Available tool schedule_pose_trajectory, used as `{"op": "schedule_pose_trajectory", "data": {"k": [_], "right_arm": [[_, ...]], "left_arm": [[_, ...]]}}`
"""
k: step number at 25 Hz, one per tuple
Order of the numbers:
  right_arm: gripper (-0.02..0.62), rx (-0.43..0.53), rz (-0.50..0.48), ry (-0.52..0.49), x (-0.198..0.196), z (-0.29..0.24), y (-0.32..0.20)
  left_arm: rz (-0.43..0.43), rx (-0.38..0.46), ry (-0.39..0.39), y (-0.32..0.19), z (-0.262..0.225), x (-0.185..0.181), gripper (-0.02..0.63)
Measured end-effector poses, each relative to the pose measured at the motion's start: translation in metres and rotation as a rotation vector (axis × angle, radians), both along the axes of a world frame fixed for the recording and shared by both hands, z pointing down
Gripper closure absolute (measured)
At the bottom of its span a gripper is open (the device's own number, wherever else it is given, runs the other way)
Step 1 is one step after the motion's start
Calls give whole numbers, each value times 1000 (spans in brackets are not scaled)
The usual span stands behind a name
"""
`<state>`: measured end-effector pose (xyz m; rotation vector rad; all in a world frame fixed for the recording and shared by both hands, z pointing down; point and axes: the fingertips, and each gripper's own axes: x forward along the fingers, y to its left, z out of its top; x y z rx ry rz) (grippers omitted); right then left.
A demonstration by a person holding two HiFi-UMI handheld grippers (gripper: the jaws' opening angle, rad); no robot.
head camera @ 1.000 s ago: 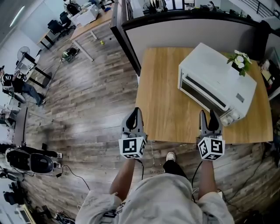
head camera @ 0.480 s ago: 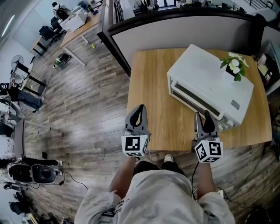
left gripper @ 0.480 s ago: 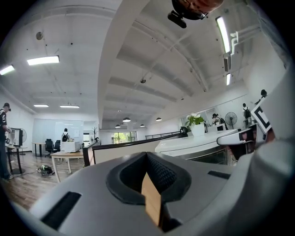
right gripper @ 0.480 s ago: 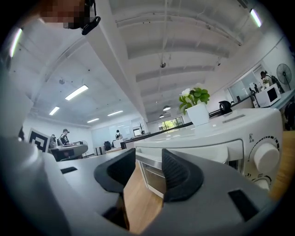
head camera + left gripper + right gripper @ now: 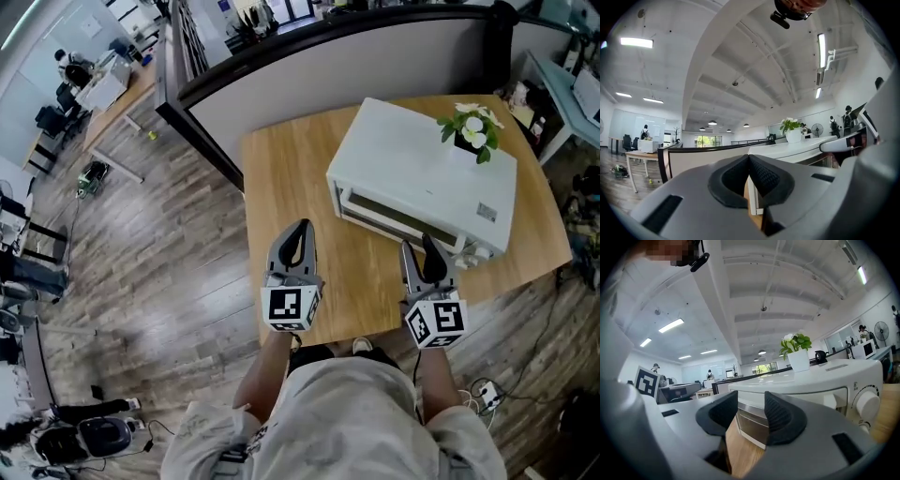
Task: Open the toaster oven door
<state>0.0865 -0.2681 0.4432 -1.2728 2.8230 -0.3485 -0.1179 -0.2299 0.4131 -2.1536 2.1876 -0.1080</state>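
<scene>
1. I see the toaster oven (image 5: pixel 422 183) as white, with a dark glass strip across its door (image 5: pixel 396 214)
2. The table (image 5: pixel 281 206) under it is light honey-coloured wood with a fine grain
3. The potted plant (image 5: pixel 797 350) has white flowers, green leaves and a white pot
4. My left gripper (image 5: pixel 298 230) and right gripper (image 5: pixel 420 246) are grey with black pads; their cubes carry black-and-white square markers
5. The floor (image 5: pixel 159 253) shows grey-brown planks

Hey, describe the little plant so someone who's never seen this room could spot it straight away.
Find the wooden table pushed against the grey partition; a big white toaster oven sits on it. The plant stands on the oven's flat top, at its far right corner. It is a small white pot with green leaves and white flowers, the only thing on top of the oven.
</scene>
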Motion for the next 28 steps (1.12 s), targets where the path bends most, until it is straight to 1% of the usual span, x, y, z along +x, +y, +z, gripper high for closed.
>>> {"op": "schedule_pose_trajectory", "data": {"k": [7,12,15,21,23,25,28], "right_arm": [[422,-1,138,34,-15,-4,4],[422,-17,222,61,-21,-1,3],[422,-13,261,80,-30,1,2],[422,-9,358,61,-41,1,6],[422,-6,385,66,-43,3,10],[422,0,410,76,-44,5,13],[422,10,450,79,-47,5,22]], "left_arm": [[165,-2,34,-37,0,-7,592],[263,12,26,-48,-1,-10,592],[300,20,27,-48,0,-18,592],[359,18,41,-44,9,-41,592],[382,-7,65,-43,14,-50,592],[397,-6,88,-45,11,-59,592],[420,2,40,-44,6,-69,592]]}}
